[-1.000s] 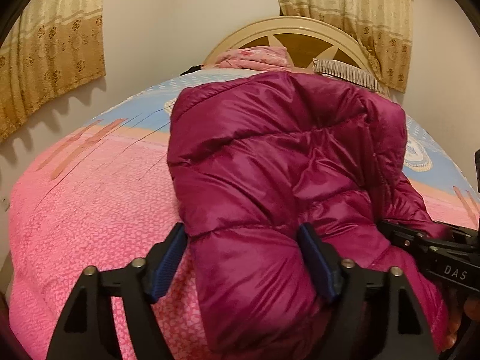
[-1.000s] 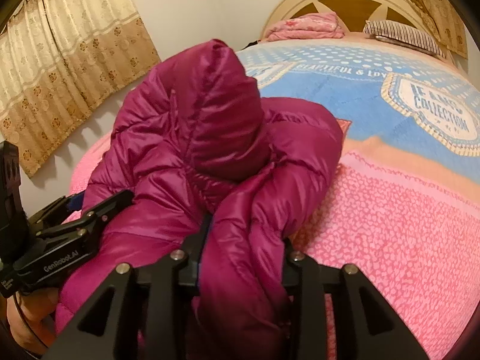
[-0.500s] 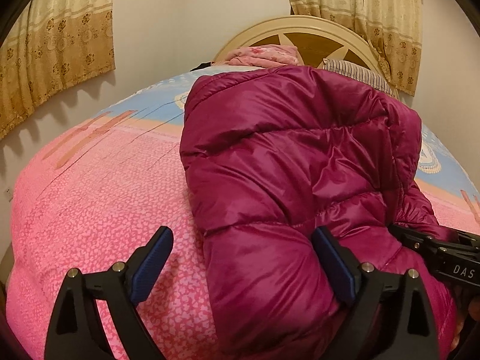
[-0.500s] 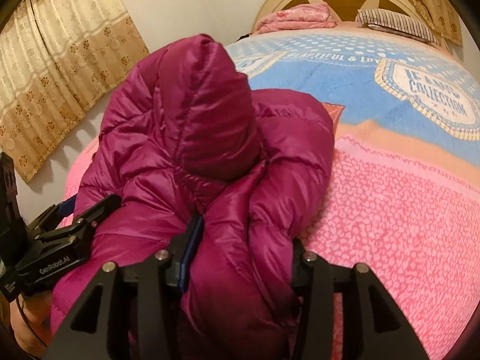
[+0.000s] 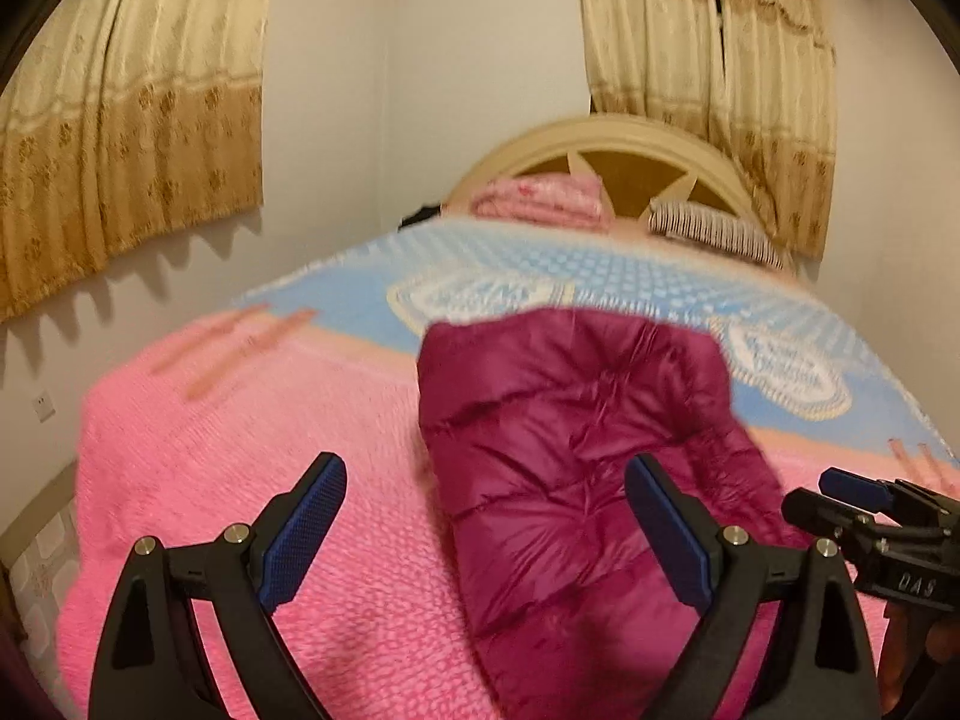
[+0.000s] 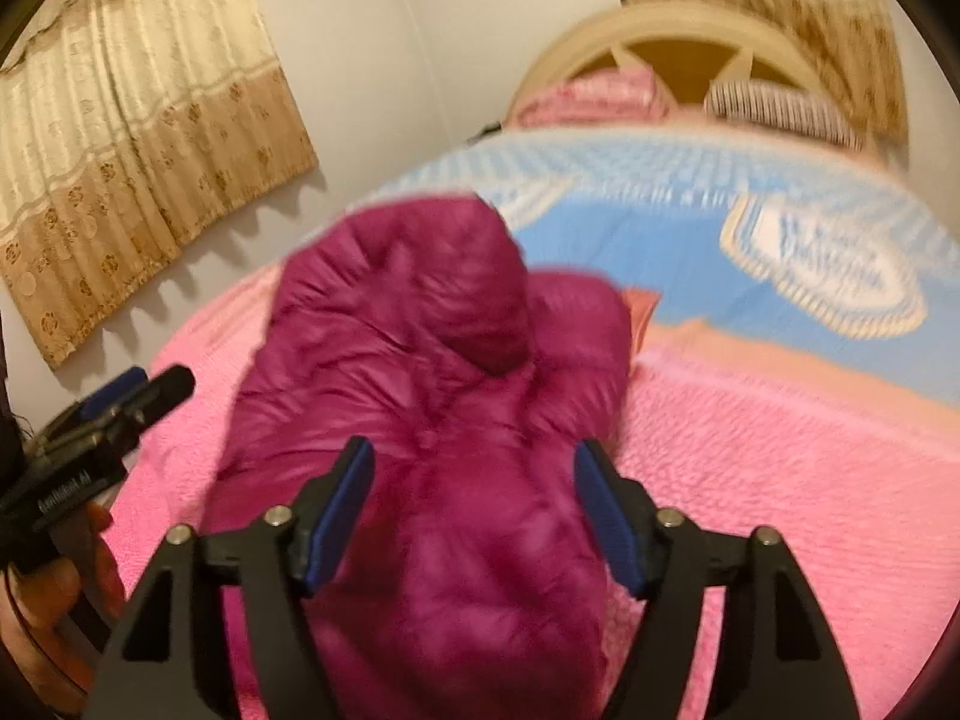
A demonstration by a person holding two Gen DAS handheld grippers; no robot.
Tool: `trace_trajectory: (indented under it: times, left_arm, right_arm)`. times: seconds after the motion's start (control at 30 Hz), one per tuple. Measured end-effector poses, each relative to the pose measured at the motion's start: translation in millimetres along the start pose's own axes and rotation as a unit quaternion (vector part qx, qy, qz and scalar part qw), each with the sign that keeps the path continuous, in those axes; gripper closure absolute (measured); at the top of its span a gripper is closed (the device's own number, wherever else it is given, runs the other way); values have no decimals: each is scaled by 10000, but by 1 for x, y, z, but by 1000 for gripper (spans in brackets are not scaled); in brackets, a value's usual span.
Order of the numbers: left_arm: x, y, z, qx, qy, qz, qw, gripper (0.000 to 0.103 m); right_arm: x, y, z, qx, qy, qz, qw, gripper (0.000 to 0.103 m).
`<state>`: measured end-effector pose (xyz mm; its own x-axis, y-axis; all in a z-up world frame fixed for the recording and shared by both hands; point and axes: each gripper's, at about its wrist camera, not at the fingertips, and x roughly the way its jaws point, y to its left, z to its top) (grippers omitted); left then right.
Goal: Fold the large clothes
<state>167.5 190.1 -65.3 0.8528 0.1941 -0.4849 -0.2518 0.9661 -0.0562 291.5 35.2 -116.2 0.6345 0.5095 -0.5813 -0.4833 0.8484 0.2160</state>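
One bed (image 5: pixel 252 480) fills both views, its pink and blue cover under a single magenta jacket (image 5: pixel 576 450), folded into a long bundle on the pink part, well short of the headboard (image 5: pixel 624 150). Two curtains (image 5: pixel 132 138) hang on the walls behind. By the headboard lie a pink pile (image 5: pixel 540 192) and a striped pillow (image 5: pixel 714 231). Both grippers, left (image 5: pixel 483 534) and right (image 6: pixel 474 516), have drawn back above the jacket since a second ago; their jaws have just been opening and now stand apart, pressing nothing.
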Motion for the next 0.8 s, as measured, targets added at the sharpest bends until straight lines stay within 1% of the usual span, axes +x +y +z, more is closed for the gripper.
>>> trace_trajectory:
  times: [0.1,0.2,0.27,0.37,0.53,0.8]
  left_arm:
    - [-24,-1,4,24,-206,-50,9998,9]
    - [-38,-2,6,11,-330,-119,9994,9]
    - [-45,-7,7,-6,-364,-148,9992,9]
    - [-52,-8,9,-20,-425,-217,9989,9]
    - [-57,-10,12,-1,-512,-225,9984,9]
    - [-50,-6,9,-64,-420,-229,9988,9]
  right_arm:
    - [-27,16,-1,-206,-315,-171,9991,29]
    - [-49,31,-1,-412,-598,-239,9971,20]
    - [-58,37,-1,-529,-701,-253,9958,20]
    - [-64,44,-1,-583,-760,-238,9951,20]
    - [-70,48,-3,-644,-804,-278,9943,20]
    - [-73,47,-7,-641,-790,-253,9945,20]
